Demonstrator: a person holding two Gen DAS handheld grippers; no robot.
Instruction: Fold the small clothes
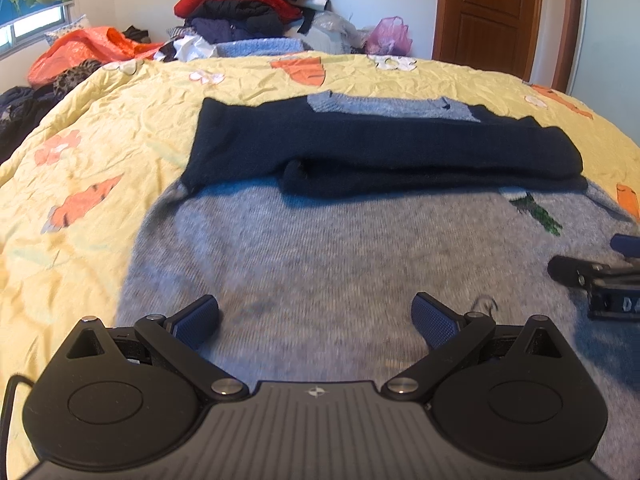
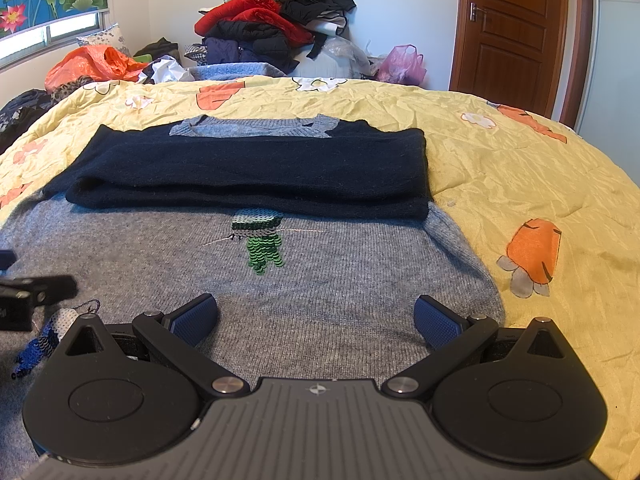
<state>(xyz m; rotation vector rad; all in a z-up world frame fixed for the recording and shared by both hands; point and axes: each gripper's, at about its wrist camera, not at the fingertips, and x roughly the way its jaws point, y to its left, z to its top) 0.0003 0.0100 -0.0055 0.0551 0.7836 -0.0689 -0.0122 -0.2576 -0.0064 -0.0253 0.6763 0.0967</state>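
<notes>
A small grey knit sweater [image 1: 340, 248] with dark navy sleeves [image 1: 384, 148] lies flat on the bed, sleeves folded across its chest below the collar. It also shows in the right wrist view [image 2: 320, 280], with the navy sleeves [image 2: 256, 172] and a green sequin figure [image 2: 262, 246]. My left gripper [image 1: 316, 320] is open and empty just above the sweater's lower left part. My right gripper [image 2: 316, 320] is open and empty above the lower right part. The right gripper shows at the right edge of the left wrist view [image 1: 596, 280]; the left gripper shows at the left edge of the right wrist view [image 2: 28, 292].
The yellow bedspread [image 2: 520, 168] with carrot and flower prints surrounds the sweater. A tall heap of clothes [image 2: 272, 28], an orange bag [image 2: 92, 64] and a pink bag [image 2: 402, 64] lie beyond the far edge. A brown door [image 2: 516, 32] stands at the back right.
</notes>
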